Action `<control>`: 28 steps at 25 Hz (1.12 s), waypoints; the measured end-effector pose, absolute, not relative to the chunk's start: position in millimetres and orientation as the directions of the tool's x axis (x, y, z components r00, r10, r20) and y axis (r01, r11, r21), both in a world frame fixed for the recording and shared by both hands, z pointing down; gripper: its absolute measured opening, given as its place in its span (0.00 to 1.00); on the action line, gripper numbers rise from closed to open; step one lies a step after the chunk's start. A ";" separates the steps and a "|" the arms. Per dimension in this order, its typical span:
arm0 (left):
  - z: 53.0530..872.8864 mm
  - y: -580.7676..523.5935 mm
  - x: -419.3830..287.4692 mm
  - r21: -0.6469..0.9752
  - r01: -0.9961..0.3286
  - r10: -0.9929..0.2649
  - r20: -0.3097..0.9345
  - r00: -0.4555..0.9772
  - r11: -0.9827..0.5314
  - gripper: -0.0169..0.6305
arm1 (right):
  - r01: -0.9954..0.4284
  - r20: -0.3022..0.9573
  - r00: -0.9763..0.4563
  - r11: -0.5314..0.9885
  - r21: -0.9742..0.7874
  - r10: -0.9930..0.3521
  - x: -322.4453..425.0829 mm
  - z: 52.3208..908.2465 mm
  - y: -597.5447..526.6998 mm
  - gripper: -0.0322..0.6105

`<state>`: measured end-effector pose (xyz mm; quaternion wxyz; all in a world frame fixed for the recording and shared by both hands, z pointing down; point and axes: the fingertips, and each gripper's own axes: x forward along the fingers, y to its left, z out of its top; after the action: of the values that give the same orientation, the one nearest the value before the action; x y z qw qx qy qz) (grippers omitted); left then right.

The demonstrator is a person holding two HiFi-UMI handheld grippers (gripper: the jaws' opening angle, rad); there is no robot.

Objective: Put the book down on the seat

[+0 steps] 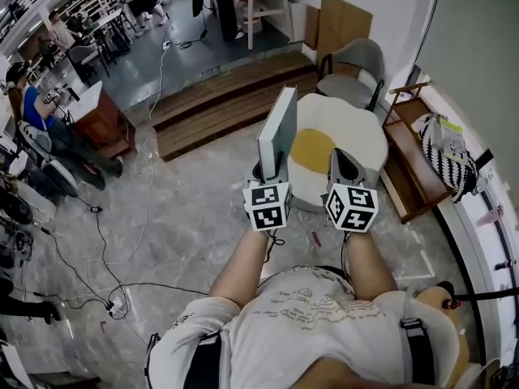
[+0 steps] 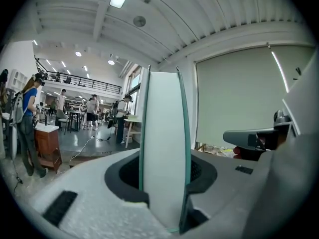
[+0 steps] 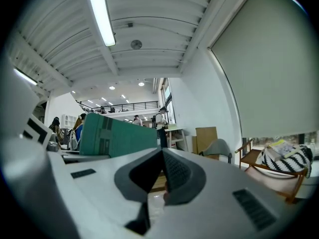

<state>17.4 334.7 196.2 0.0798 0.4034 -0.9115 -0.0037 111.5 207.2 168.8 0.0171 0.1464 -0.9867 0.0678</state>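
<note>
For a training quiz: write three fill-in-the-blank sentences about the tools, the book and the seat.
1. The left tool grips the upright green ___.
2. The right tool is shut and holds ___.
3. The white seat has a ___ centre.
Missing words: book; nothing; yellow.

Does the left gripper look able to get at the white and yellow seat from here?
Probably yes. The left gripper, its fingers shut on the upright book, hangs by the near edge of the seat, whose visible top is bare. Nothing shows between them; the right gripper is off to the side.
</note>
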 end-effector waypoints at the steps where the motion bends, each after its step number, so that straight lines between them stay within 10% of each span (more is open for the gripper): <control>1: 198.5 335.6 14.7 0.072 -0.737 -0.738 0.144 -0.659 0.672 0.27 | -0.297 0.056 -0.955 0.946 -0.132 -0.292 110.5 170.7 208.5 0.09; 28: 227.9 310.4 -103.0 0.101 -0.721 -0.723 0.208 -0.659 0.686 0.27 | -0.245 0.091 -0.968 0.954 -0.172 -0.233 -14.7 197.4 175.5 0.09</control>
<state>-103.0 310.4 227.9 0.1164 0.3964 -0.9107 -0.0048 -14.7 175.5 197.4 0.0350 0.1209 -0.9878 0.0913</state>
